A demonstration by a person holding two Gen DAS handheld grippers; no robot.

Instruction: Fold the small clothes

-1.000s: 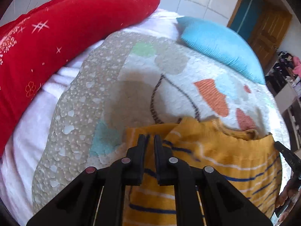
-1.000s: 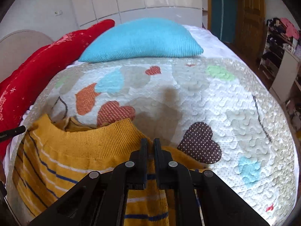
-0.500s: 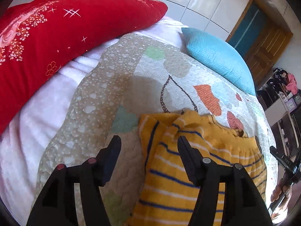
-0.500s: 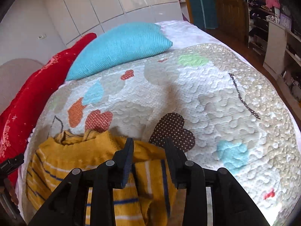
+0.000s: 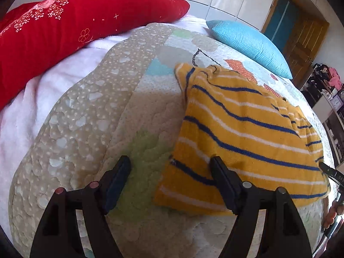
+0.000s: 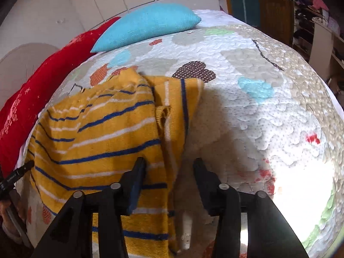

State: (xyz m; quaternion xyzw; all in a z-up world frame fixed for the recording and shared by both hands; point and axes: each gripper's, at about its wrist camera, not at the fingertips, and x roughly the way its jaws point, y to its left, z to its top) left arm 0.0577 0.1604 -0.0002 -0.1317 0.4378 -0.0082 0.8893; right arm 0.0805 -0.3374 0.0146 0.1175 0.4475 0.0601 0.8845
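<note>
The left claw (image 5: 169, 176) stands wide open with nothing in it, its right finger over the near left corner of the sweater (image 5: 243, 133) and its left finger over bare quilt (image 5: 103, 111). The right claw (image 6: 168, 176) is likewise open and empty, straddling the sweater's right edge, one finger above the knit and the other above the quilt.

This looks like the pause between folds: the sweater lies on the bed as a rough rectangle, one side turned in so a sleeve or panel with upright stripes overlaps the body on the right. The next move probably calls for each claw to pinch a near corner through all layers and carry it toward the far edge, keeping the overlap from sliding open.

The sweater is a soft, thick mustard knit with navy and white stripes and a ribbed hem. The quilt is puckered, stitched with hearts. Beyond lie a red pillow (image 5: 64, 25) and a ribbed blue cushion (image 5: 247, 45).
</note>
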